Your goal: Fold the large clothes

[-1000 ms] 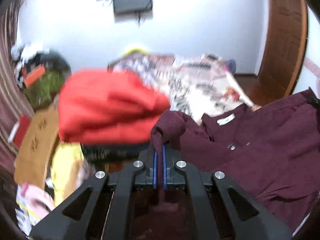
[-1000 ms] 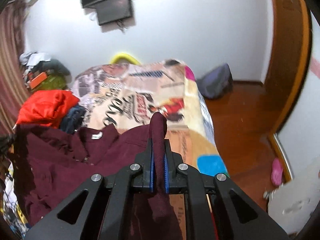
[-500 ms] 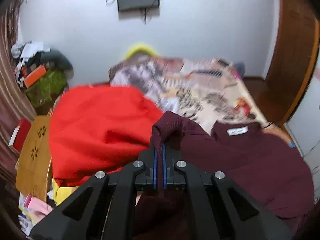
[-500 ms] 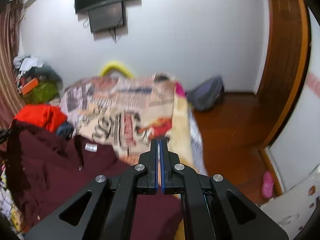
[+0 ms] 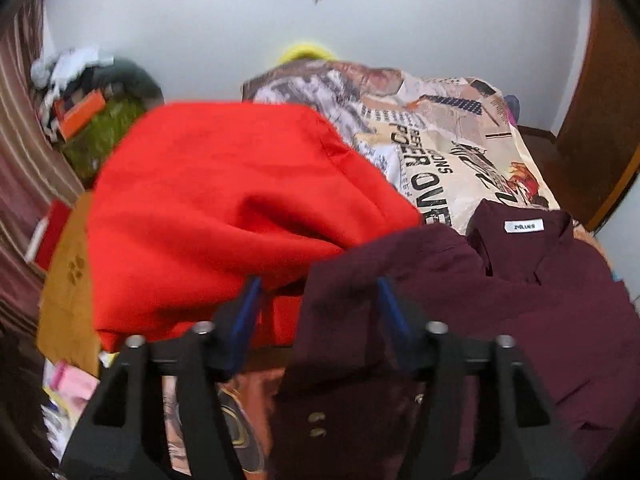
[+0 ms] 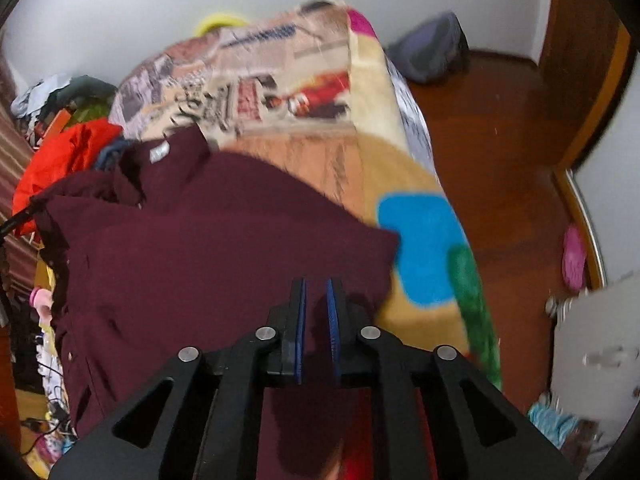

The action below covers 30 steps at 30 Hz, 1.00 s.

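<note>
A dark maroon collared shirt (image 5: 540, 312) lies spread on the bed, its white neck label (image 5: 523, 226) facing up. My left gripper (image 5: 318, 312) is open, jaws wide apart, with the shirt's left shoulder cloth lying loose between them. In the right wrist view the shirt (image 6: 208, 240) lies flat over the bed's near end. My right gripper (image 6: 316, 304) is slightly open above the shirt's right edge, with a narrow gap between the blue pads and nothing pinched.
A red garment (image 5: 224, 208) is heaped at the shirt's left, also in the right wrist view (image 6: 60, 156). The printed bedcover (image 5: 440, 148) stretches to the far wall. Clutter (image 5: 80, 92) fills the left side. Wooden floor (image 6: 500, 152), a dark bag (image 6: 432, 52) and a door lie right.
Both grippers have opened and let go of the maroon shirt, which has dropped flat onto the bed. Both have moved lower and closer to the bed.
</note>
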Tool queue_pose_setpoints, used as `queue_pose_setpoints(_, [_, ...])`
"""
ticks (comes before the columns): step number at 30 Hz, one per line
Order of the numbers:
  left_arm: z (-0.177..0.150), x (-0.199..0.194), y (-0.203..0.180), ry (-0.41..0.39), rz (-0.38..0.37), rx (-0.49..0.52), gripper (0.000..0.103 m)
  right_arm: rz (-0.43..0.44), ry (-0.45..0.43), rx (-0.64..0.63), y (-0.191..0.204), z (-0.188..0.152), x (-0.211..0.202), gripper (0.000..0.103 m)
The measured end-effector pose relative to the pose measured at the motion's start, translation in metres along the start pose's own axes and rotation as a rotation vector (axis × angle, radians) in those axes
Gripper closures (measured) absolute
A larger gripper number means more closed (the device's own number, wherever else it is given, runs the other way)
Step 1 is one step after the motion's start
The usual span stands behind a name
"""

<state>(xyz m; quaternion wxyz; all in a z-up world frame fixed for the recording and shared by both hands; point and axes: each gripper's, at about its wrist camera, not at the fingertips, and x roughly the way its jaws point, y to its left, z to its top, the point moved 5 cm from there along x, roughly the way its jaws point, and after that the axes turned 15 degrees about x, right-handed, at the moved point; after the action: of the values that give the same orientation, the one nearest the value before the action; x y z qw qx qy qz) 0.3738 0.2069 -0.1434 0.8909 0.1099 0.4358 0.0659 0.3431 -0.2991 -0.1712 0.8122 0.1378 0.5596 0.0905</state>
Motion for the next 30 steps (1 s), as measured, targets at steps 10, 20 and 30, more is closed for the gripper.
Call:
queue_pose_setpoints(10, [-0.039, -0.033, -0.015, -0.021, -0.029, 0.008, 0.019, 0.084, 0.028, 0.136, -0.020, -0.021, 0.015, 0.053])
queue_pose_setpoints(20, [-0.096, -0.018, -0.011, 0.079, -0.066, -0.047, 0.019, 0.156, 0.021, 0.304, -0.035, -0.008, 0.040, 0.068])
queue_pose_setpoints(30, [-0.114, -0.003, -0.010, 0.117, -0.101, -0.091, 0.019, 0.040, -0.137, 0.167, -0.010, 0.037, 0.017, 0.093])
